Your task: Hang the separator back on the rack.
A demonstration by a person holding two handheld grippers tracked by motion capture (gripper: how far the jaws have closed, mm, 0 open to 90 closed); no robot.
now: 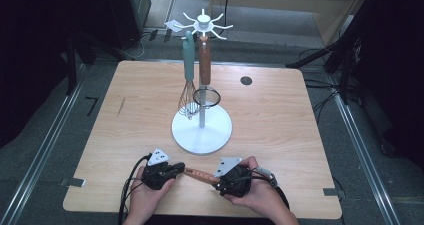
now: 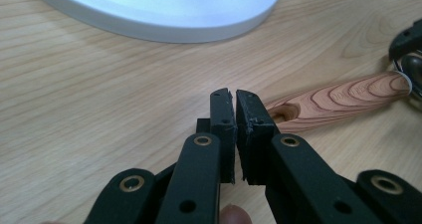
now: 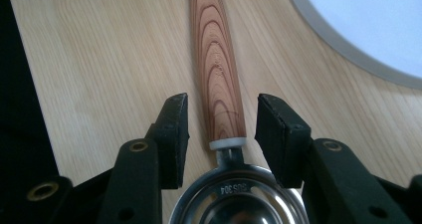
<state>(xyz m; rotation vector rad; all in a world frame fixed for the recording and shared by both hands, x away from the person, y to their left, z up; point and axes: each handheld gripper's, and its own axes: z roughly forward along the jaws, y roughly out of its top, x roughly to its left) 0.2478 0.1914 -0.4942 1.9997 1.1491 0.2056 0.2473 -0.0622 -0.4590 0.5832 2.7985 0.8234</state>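
Wooden-handled scoop (image 3: 217,79) flat, handle toward left hand-held gripper (image 2: 235,97), pressed together; right hand-held gripper (image 3: 221,127) spread.

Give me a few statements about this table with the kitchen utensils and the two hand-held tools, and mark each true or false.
1. The left tool has its jaws shut with nothing between them. True.
2. The right tool squeezes the wooden handle tightly. False: its jaws stand apart on either side of the handle, not touching it.
3. A whisk with a green handle hangs on the white stand. True.
4. The stand has toppled onto the table. False: it stands upright on its round base.
5. The wooden handle lies on the table between the two tools. True.
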